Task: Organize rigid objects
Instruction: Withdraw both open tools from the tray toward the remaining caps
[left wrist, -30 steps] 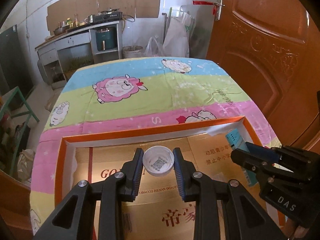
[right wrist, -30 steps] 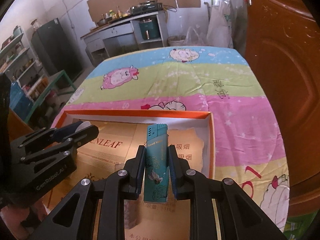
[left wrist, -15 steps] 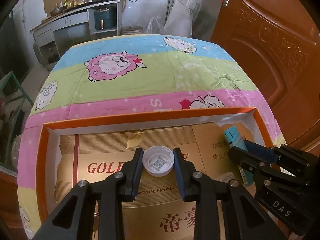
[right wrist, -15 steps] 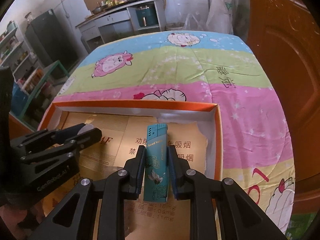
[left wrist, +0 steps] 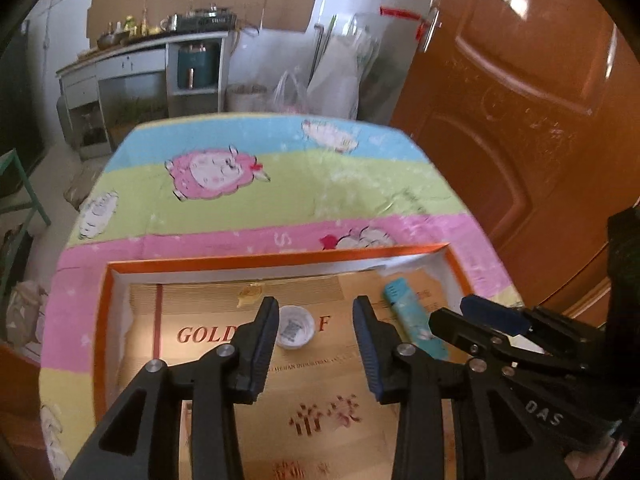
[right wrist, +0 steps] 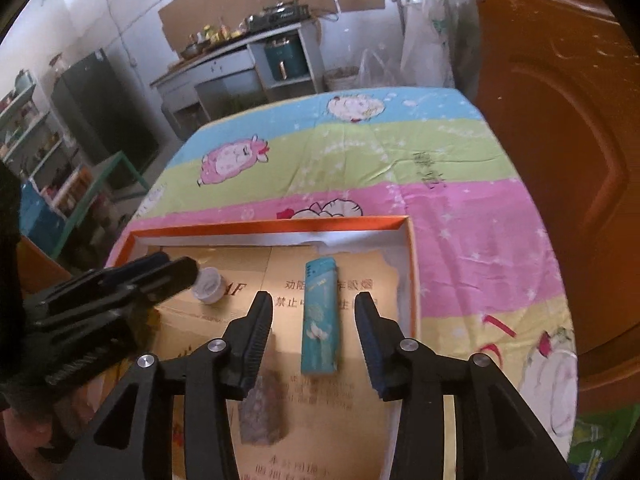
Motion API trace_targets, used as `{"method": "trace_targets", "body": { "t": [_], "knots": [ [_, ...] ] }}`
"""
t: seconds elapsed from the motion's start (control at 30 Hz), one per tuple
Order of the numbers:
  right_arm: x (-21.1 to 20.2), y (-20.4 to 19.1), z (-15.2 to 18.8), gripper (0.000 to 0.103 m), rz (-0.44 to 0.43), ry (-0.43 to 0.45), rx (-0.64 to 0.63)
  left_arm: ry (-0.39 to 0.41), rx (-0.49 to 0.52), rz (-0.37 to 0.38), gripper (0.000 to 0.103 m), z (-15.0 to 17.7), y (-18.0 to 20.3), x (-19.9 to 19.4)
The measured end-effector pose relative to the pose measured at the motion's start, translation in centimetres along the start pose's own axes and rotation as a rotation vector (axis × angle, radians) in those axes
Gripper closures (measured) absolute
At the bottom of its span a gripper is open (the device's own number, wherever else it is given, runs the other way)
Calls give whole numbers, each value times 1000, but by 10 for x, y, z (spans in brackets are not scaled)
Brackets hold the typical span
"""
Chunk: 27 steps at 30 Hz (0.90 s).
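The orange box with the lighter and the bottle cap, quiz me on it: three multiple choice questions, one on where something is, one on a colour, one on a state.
1. Where does the lighter lie?
A. inside the orange-rimmed box
B. on the bedsheet outside the box
C. on the floor

2. What colour is the bottle cap?
A. red
B. white
C. black

3. How does the right gripper stand to the lighter?
A. clamped on it
B. jaws apart on either side, not touching it
C. far off, over the bedsheet

Answers:
1 A, it rests on the box's cardboard floor.
2 B, a white open-side-up cap shows between the left gripper jaws.
3 B, its opening jaws show clear gaps on both sides.
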State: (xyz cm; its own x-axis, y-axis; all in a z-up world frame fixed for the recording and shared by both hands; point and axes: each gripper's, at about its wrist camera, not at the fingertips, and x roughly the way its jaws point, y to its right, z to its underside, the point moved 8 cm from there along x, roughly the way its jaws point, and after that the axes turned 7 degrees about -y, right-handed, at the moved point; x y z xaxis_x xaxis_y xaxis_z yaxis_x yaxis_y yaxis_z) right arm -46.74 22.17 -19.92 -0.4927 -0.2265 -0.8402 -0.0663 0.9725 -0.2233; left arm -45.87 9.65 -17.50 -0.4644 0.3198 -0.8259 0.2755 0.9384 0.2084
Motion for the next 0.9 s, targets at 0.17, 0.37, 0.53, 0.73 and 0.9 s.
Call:
{"method": "trace_targets", "body": {
  "t": [0.17,0.37,0.53,0.73,0.9],
  "knots": [
    [-20,-2,17,57,-8,8,21,72,-6,-23,65,10,-3,-40],
    [-52,-16,41,57,-6,28,16,95,-22,3,65,36,-6,-76],
    [-76,-28,64,57,0,46,5,115,-37,8,65,60,-10,-103],
    [-100,-40,94,57,2,60,3,127,-44,-14,65,89,-17,-128],
    [-113,-48,117,57,6,69,-10,132,-37,-32,65,116,-20,-142]
  ]
}}
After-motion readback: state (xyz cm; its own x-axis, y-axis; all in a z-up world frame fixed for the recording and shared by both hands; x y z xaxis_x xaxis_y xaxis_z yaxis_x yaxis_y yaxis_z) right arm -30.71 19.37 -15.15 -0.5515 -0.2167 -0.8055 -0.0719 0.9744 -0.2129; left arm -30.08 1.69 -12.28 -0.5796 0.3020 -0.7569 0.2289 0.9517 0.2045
